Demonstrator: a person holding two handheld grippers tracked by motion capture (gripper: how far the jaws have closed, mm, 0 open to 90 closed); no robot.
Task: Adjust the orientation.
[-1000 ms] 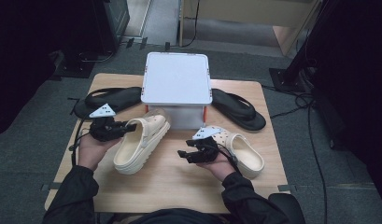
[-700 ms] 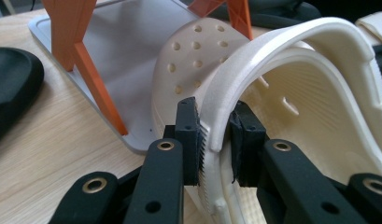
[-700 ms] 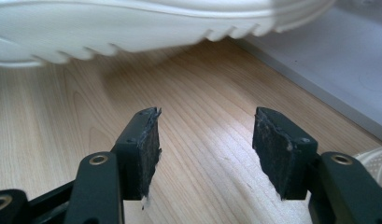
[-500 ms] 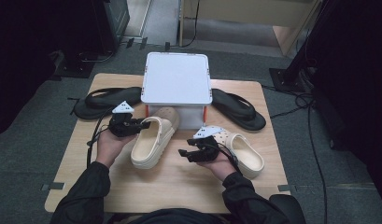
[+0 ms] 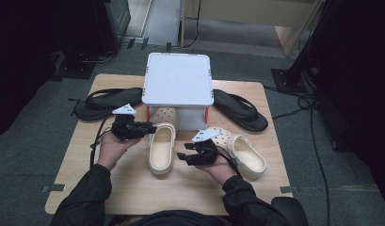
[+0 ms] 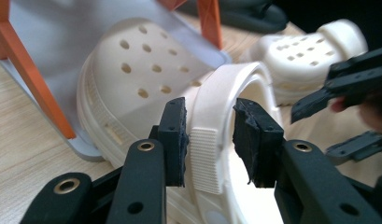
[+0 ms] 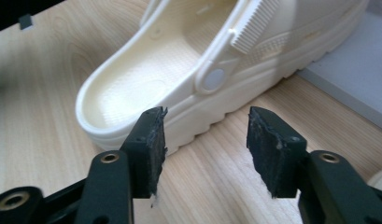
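High view: on the table [image 5: 86, 179], the cream clog [image 5: 160, 150] lies with its toe under the white rack [image 5: 178, 77]. Left gripper view: the left gripper [image 6: 209, 140], jaws just opening, straddles the clog's strap [image 6: 212, 149], apparently no longer gripping. Right gripper view: the right gripper [image 7: 205, 149], closing slightly, gapes empty beside the clog's sole.

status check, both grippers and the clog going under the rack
Left gripper jaws just opening, strap between them. Right gripper open, empty. Middle clog toe under white rack. Nothing blocking.
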